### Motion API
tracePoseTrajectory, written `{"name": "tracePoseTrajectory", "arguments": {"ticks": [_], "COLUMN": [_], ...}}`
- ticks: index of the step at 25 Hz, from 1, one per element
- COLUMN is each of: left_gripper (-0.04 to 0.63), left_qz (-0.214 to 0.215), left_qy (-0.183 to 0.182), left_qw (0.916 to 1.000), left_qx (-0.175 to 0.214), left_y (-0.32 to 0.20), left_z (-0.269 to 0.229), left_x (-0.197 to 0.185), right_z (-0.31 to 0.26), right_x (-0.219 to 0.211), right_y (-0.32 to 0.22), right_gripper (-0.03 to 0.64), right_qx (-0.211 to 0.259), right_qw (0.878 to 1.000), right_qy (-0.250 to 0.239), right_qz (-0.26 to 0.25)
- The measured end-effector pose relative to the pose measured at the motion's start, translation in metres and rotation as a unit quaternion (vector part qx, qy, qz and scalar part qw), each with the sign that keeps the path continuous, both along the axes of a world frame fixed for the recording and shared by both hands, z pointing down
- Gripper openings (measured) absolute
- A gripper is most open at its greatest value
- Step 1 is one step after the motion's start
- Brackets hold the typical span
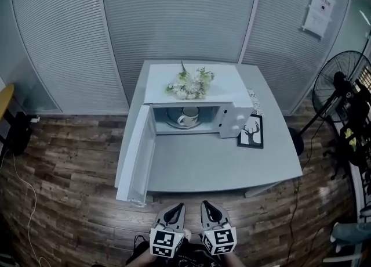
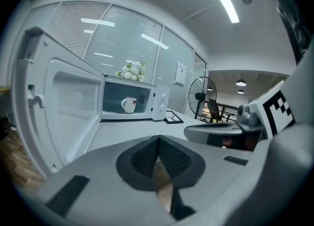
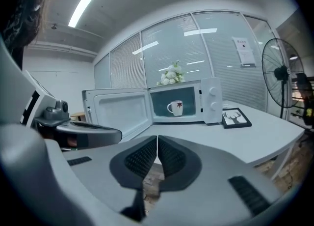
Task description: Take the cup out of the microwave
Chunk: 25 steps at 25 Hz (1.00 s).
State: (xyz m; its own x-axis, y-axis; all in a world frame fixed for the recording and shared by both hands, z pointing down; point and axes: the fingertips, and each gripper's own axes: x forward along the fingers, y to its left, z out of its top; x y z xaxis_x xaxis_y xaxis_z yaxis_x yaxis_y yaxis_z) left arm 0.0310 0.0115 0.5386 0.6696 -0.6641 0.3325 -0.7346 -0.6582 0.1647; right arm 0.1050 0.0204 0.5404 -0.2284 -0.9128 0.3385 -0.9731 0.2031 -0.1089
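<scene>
A white cup (image 1: 188, 116) with a red leaf print stands upright on the turntable inside the white microwave (image 1: 232, 86), whose door (image 1: 136, 154) hangs wide open to the left. The same cup (image 2: 129, 104) (image 3: 175, 107) shows in both gripper views, far ahead. My left gripper (image 1: 181, 206) and right gripper (image 1: 203, 204) are side by side at the bottom of the head view, short of the table's near edge. Both are shut with nothing between the pads (image 2: 158, 144) (image 3: 157, 144). Neither touches the microwave or cup.
A bunch of white flowers (image 1: 190, 83) lies on top of the microwave. A framed deer picture (image 1: 251, 131) sits on the grey table (image 1: 214, 164) to the microwave's right. A standing fan (image 1: 341, 86) is at the right, and cables run over the wooden floor.
</scene>
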Motion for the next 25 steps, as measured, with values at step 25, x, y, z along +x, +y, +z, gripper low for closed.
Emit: {"name": "tracePoseTrajectory", "arguments": {"ticks": [25], "left_gripper": [0.006], "left_qz": [-0.063], "left_qy": [0.001], "left_qw": [0.9978], "left_qx": [0.021], "left_y": [-0.123], "left_z": [-0.008], "left_x": [0.034], "right_z": [0.008], "right_x": [0.072], "right_y": [-0.086], "right_gripper": [0.006], "right_qx": [-0.014], "right_qw": [1.0], "right_qy": [-0.021], "right_qz": [0.013]}}
